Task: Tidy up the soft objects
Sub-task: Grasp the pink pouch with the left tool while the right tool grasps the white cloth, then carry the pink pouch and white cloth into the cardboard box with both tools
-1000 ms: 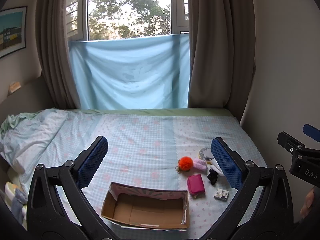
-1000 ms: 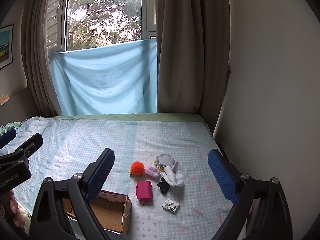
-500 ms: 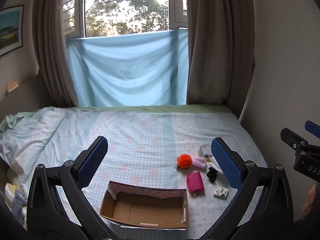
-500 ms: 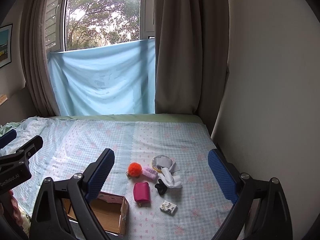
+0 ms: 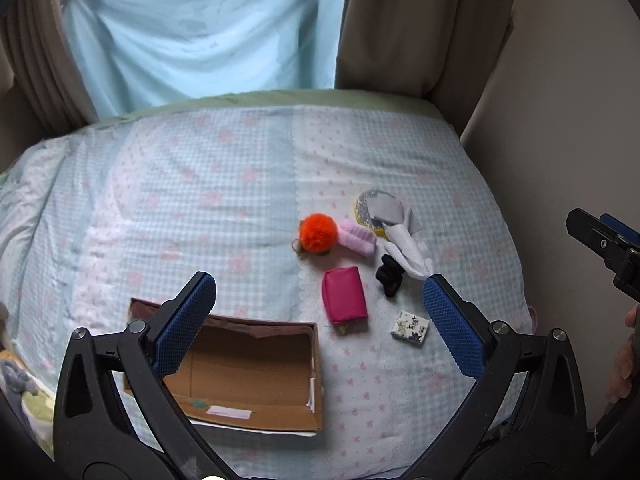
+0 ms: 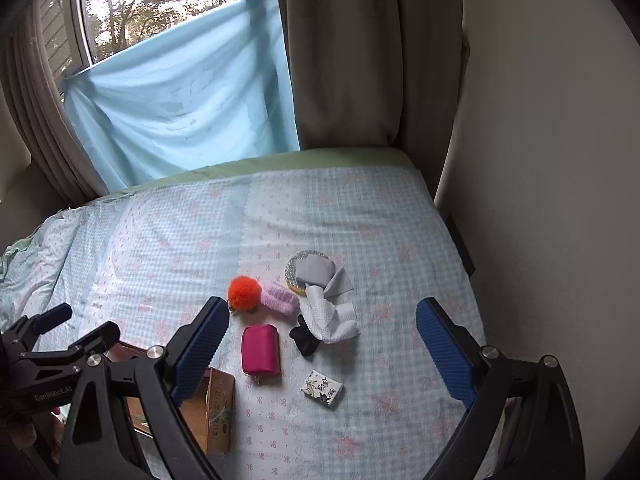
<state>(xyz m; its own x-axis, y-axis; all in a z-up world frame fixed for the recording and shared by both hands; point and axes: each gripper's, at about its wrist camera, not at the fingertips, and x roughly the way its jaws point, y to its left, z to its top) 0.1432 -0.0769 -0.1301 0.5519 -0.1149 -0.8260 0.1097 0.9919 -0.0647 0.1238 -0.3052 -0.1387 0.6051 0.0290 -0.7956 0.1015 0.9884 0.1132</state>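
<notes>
An open cardboard box lies on the bed, below my left gripper, which is open and empty above it. To the box's right lie an orange pompom, a pink fuzzy sock roll, a magenta pouch, a black scrunchie, a white cloth, a grey cloth on a round sponge and a small printed packet. My right gripper is open and empty above the same cluster: pompom, pouch, white cloth, packet.
The bed has a pale blue checked sheet. A wall runs along its right side. Brown curtains and a hung blue cloth stand behind it. Rumpled bedding lies at the left.
Both grippers have tilted down and moved closer to the bed, so the box and the cluster of objects look larger and more central. Both stay open.
</notes>
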